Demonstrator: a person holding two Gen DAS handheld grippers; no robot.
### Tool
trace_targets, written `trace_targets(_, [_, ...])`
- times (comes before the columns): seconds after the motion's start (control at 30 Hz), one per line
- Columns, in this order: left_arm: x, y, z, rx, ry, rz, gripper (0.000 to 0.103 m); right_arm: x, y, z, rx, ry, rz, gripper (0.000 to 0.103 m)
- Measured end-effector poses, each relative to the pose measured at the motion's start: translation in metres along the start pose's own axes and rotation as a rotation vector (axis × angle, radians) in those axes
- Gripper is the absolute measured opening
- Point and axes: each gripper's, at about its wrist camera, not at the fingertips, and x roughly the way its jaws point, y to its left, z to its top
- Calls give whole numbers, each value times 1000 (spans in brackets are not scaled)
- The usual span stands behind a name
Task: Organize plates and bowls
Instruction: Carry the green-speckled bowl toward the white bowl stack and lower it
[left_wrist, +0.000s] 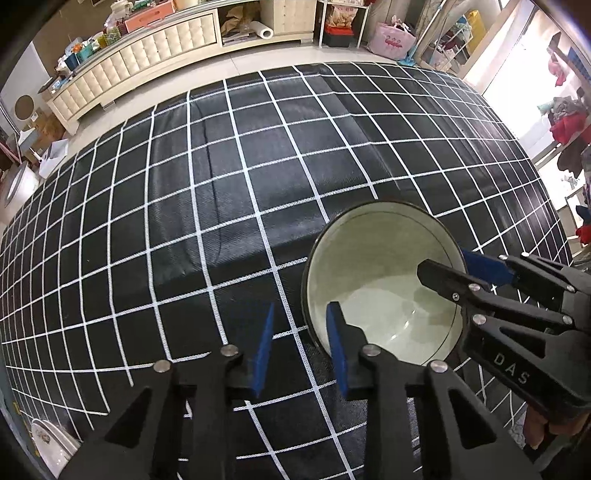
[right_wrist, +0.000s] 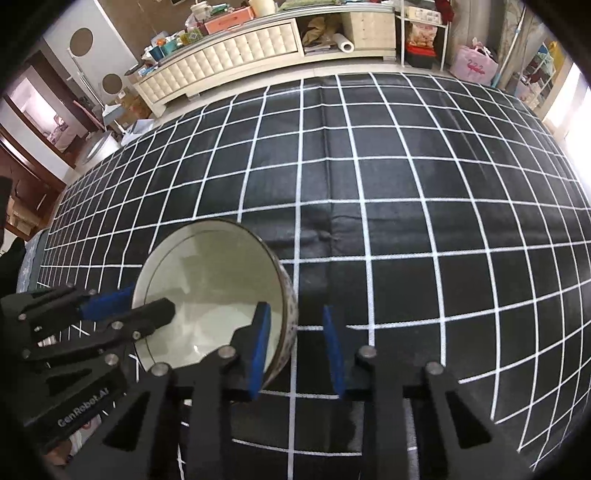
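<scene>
Black cloth (left_wrist: 221, 177) with a white grid covers the table across most of both views, and behind it, along the top of each frame, you can see a cream cabinet (left_wrist: 147, 55) loaded with clutter. Your bowl (left_wrist: 384, 280), pale inside with a dark rim, sits on the cloth at lower right in the left wrist view and at lower left in the right wrist view (right_wrist: 210, 295), where its speckled outer wall shows. Your left gripper (left_wrist: 301, 347) straddles the bowl's near-left rim: one blue pad is inside the bowl, the other outside over the cloth, and a visible gap remains between each pad and the wall, so nothing is pinched there. Your right gripper (right_wrist: 297, 350) straddles the opposite rim in the same way, its left pad lying along the inner wall and its right pad standing clear over the cloth, so that side is not clamped either. Each view also catches the other gripper reaching in from the frame's edge, one black finger over the bowl's interior and a blue pad outside the rim. A patterned plate (left_wrist: 51, 443) peeks in at the lower left corner of the left wrist view.
</scene>
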Motion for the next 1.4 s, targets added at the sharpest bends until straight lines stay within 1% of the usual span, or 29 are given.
trace_targets(0.03, [2,0,-1,-1,1,-8,23,-1,-1,-1,6,-1,8,27])
trace_targets(0.07, [3,-1,-1,-3,6,-16,21,-1,0,-2,8,-1,16,25])
trace_targets(0.17, [7,-2,-2,-8,7,-31,16,1,4,-5,-5,6,17,24])
trace_targets(0.3, [12,-8,-5,-1,-1,-15,16,2,6,-10,-8,-13,5,24])
trace_targets(0.47, [14,-17,-6,6,-5,11,15,-3,4,-12,47,-20,5,21])
trace_targets(0.63, [13,-21,-13,-5,-7,-13,13,-13,5,-20,53,-30,-3,18])
trace_targets(0.77, [10,-19,-23,-16,1,-6,11,-24,13,-22,58,-36,15,17])
trace_targets(0.97, [-14,-21,-43,-30,-23,-16,11,-43,28,-32,48,-38,5,16])
trace_targets(1.1, [-37,-18,-52,-30,-48,-20,11,-60,42,-36,33,-61,3,15])
trace_targets(1.2, [-57,-12,-62,-33,-74,-27,11,-69,59,-40,30,-76,7,15])
trace_targets(1.4, [-86,8,-82,-51,-104,-11,11,-80,101,-43,-7,-88,30,15])
